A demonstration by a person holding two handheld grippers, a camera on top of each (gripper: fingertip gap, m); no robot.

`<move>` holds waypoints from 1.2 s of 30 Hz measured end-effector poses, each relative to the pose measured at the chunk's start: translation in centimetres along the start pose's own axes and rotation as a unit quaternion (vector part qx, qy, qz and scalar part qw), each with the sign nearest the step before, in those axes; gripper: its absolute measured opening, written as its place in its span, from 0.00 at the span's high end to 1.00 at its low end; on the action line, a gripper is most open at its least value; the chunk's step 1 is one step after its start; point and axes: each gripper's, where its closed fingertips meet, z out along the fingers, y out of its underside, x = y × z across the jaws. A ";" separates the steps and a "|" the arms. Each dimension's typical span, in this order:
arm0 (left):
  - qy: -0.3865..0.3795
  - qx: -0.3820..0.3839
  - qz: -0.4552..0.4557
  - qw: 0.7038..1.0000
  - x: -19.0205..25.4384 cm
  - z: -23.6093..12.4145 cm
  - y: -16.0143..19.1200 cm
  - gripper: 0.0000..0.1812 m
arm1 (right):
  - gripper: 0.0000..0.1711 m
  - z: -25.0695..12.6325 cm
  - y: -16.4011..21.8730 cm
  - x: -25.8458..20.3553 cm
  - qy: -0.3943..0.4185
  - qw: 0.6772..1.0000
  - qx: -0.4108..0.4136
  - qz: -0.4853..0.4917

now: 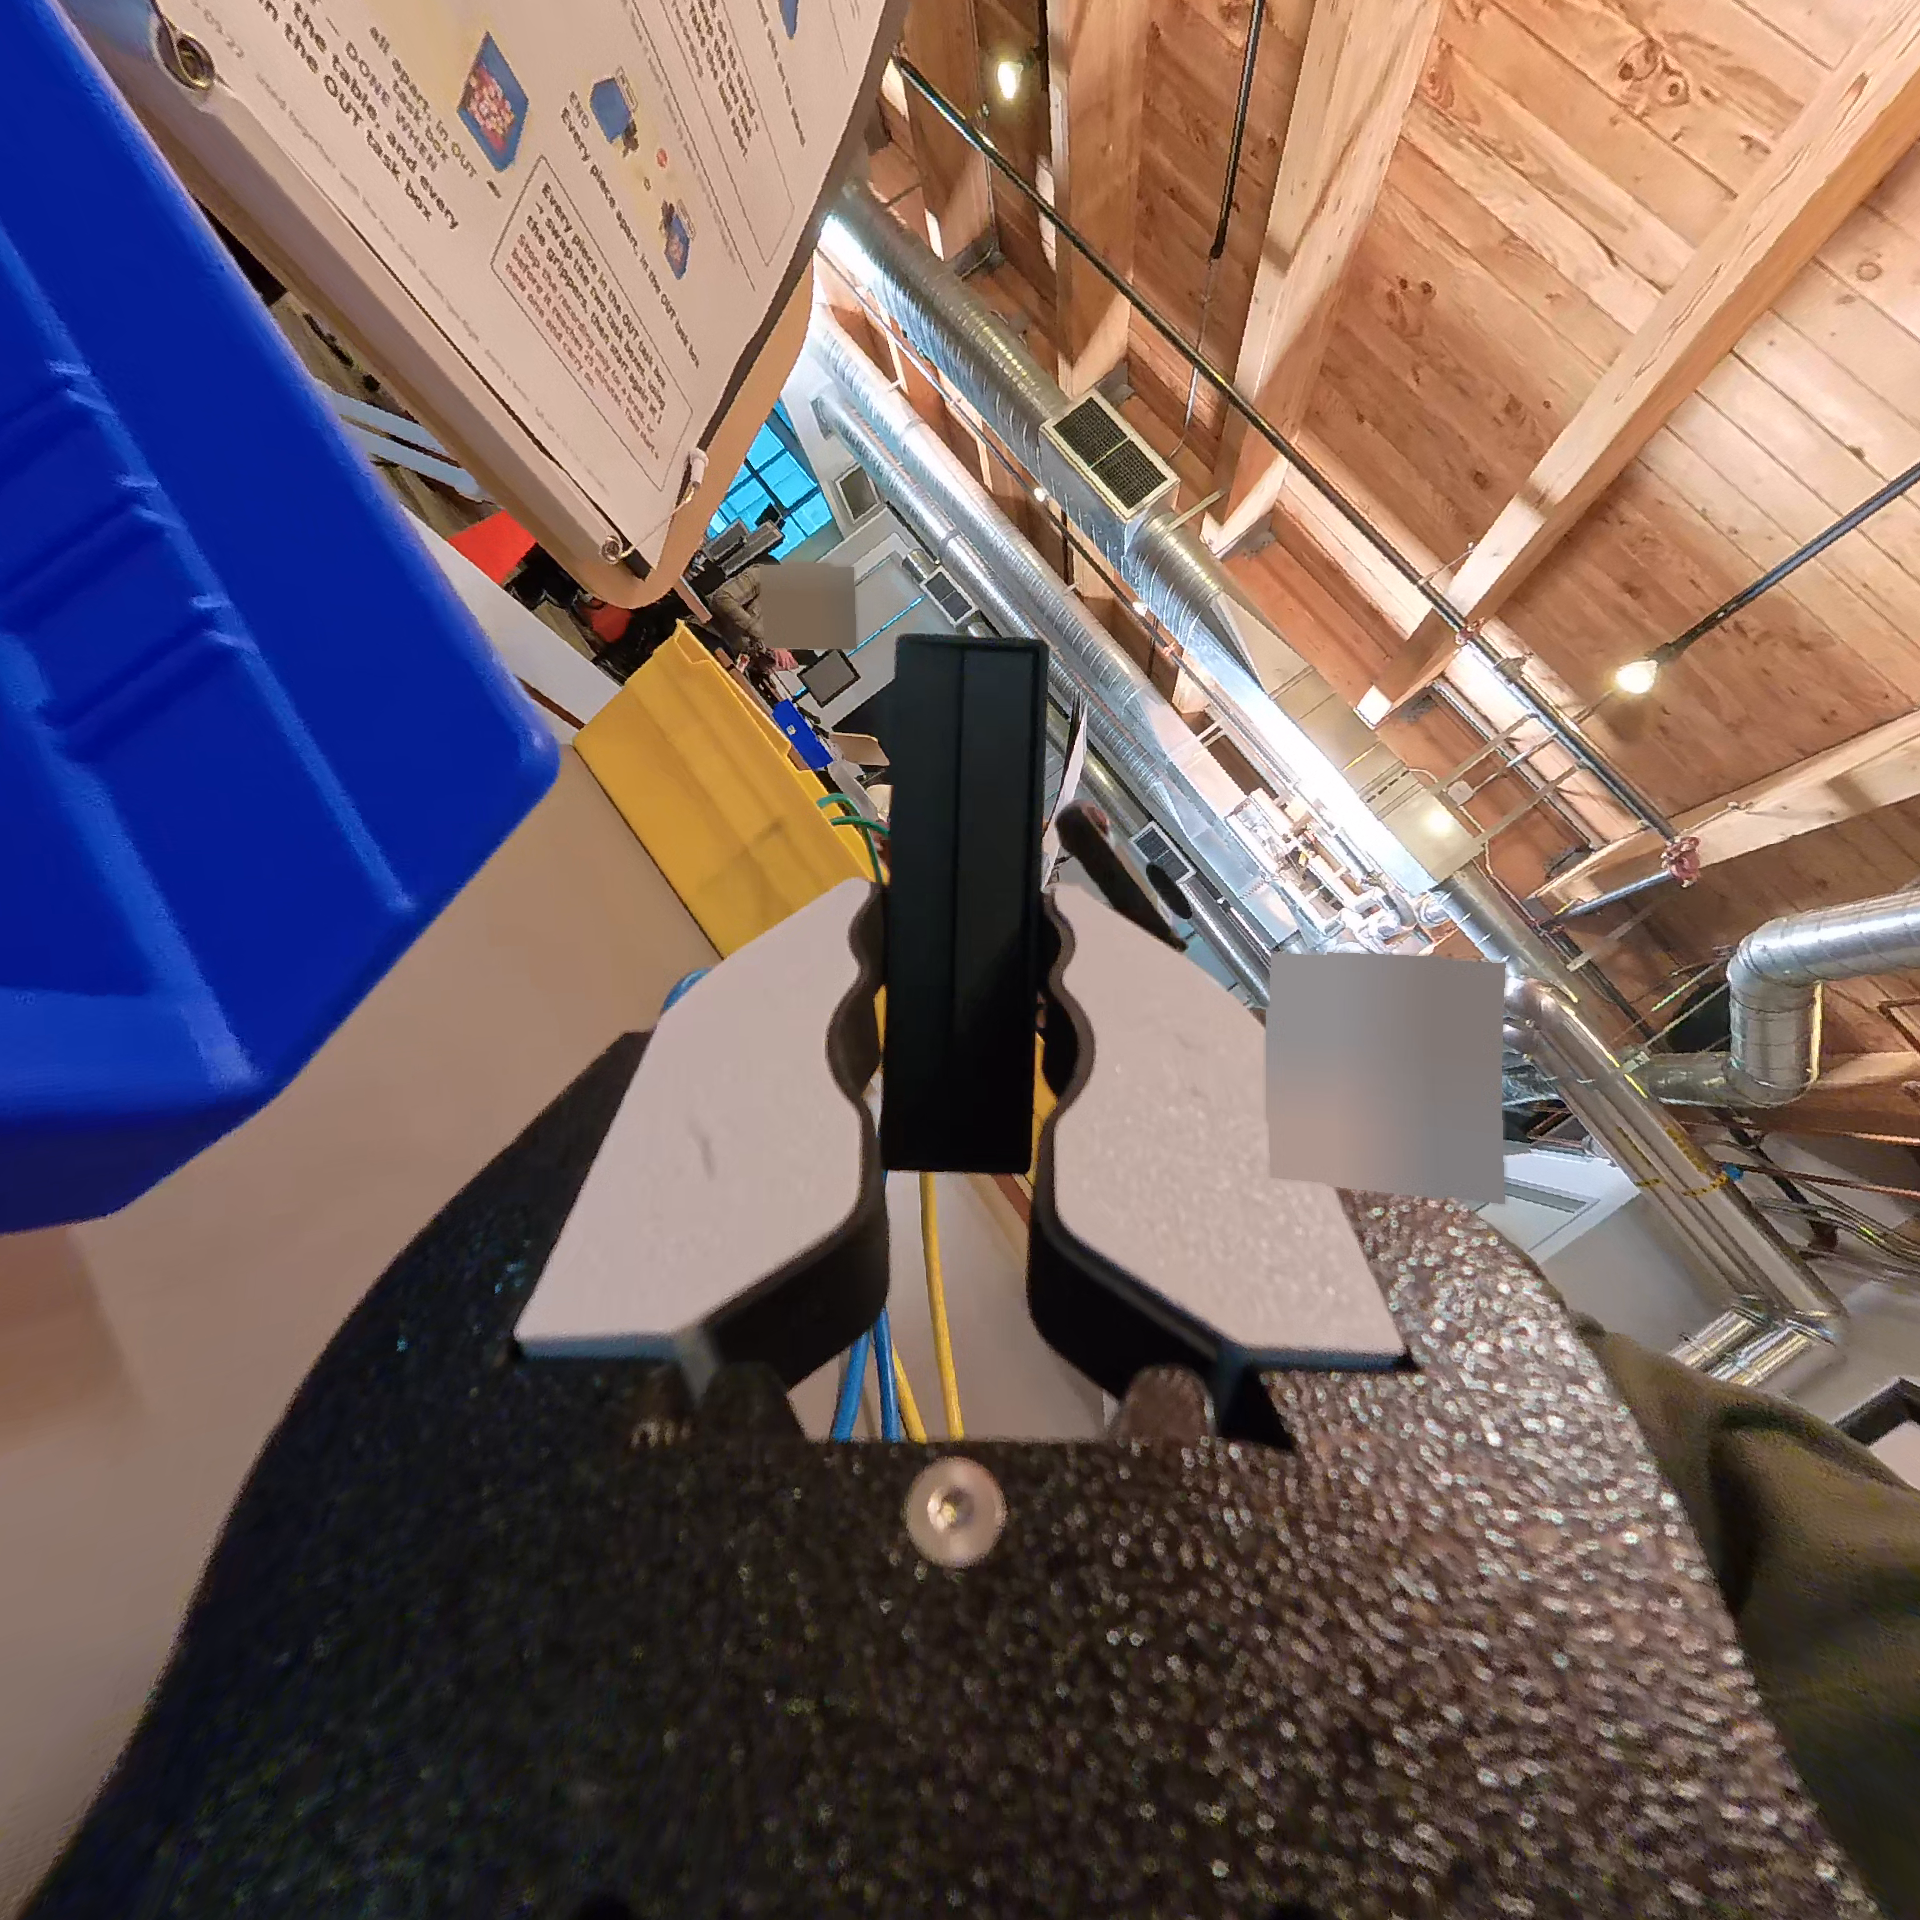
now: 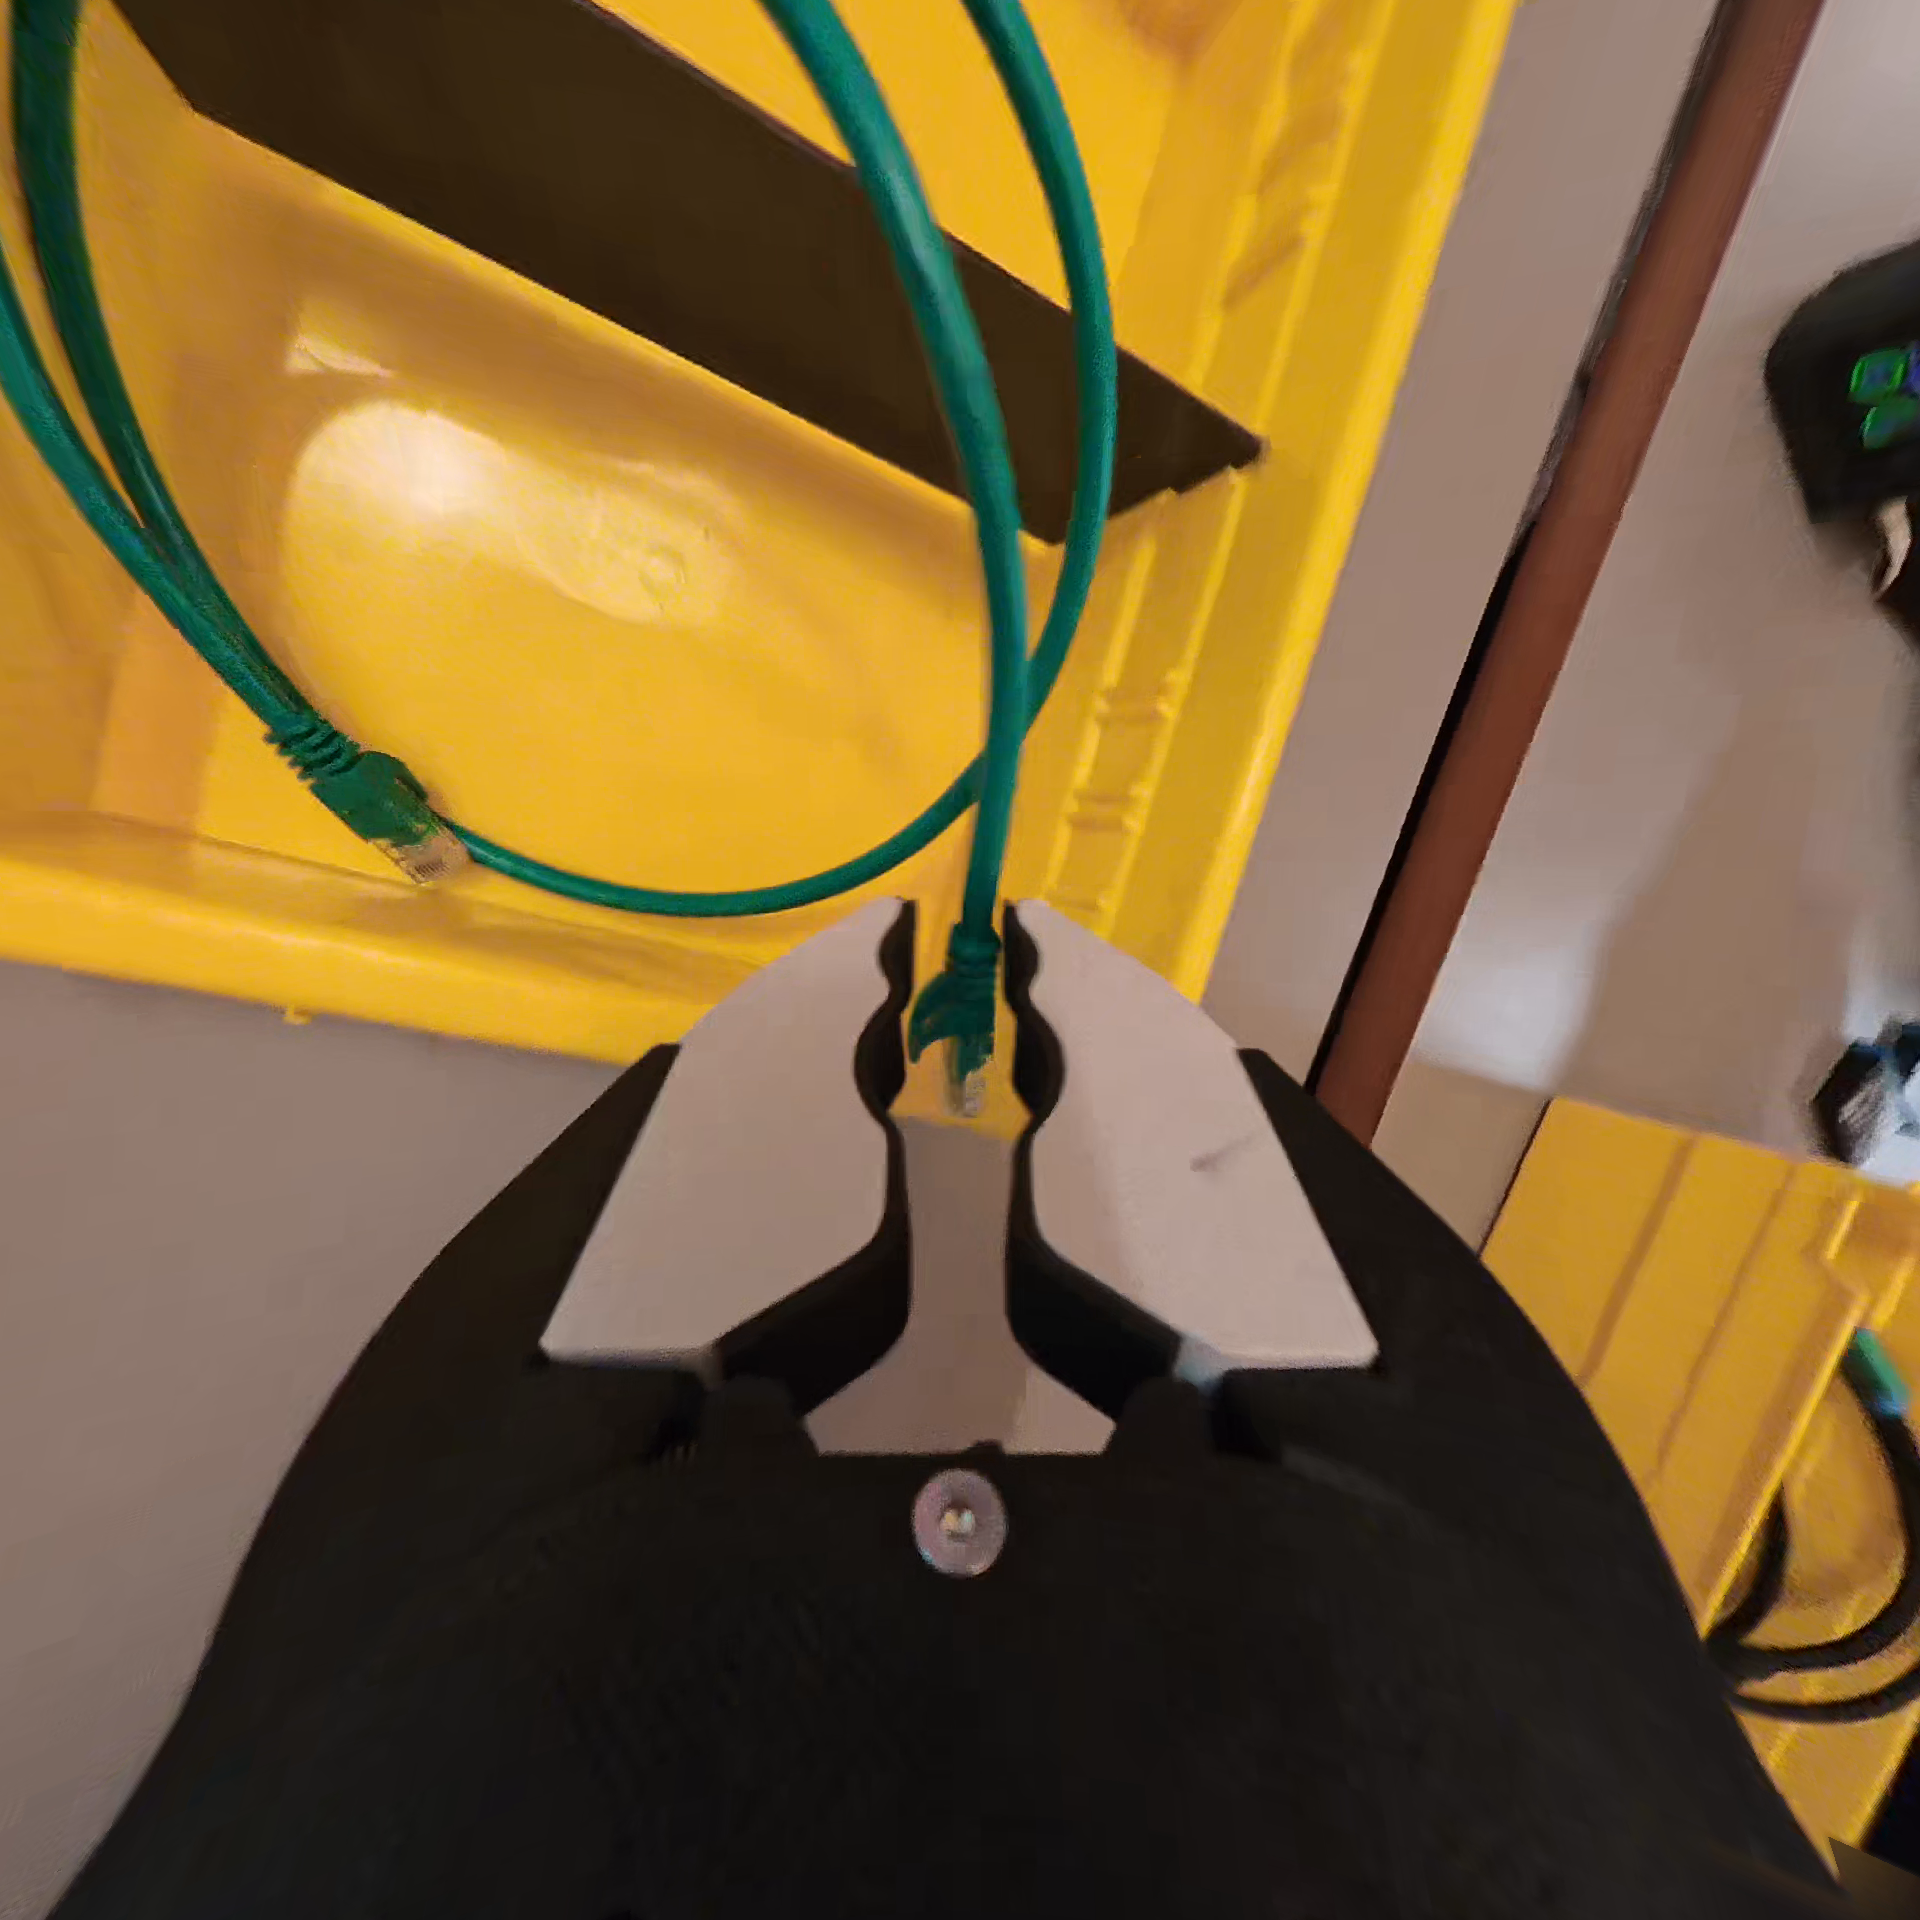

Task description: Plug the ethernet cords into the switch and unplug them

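In the left wrist view my left gripper is shut on a black switch, holding it by its narrow sides and tilted up above the table. Blue cords and a yellow cord lie below it. In the right wrist view my right gripper is shut on the plug end of a green ethernet cord. The cord loops up over a yellow bin, and its other plug lies free inside the bin.
A blue bin stands close on the left and a yellow bin lies beyond it on the beige table. A printed sign board hangs above. A second yellow bin holds black cables; a black device with green lights sits at the right.
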 end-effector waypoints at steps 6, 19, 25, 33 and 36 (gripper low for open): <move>-0.001 0.002 -0.001 1.000 -0.2 -0.2 -0.3 0.85 | 0.66 0.6 -1.8 -1.2 0.035 0.996 0.040 -0.069; 0.017 0.033 -0.124 0.992 -0.7 0.1 0.5 0.85 | 0.83 -16.6 -7.8 -35.4 -0.526 0.669 0.422 0.312; 0.030 0.043 -0.126 0.991 0.7 0.8 1.0 0.85 | 0.85 -14.9 -9.8 -38.4 -0.599 0.561 0.403 0.405; 0.027 0.047 -0.131 0.990 0.6 0.9 1.5 0.85 | 0.87 -14.9 -10.5 -39.5 -0.578 0.573 0.417 0.406; 0.031 0.050 -0.127 0.990 0.8 0.9 1.3 0.85 | 0.89 -15.4 -10.6 -39.5 -0.579 0.564 0.431 0.401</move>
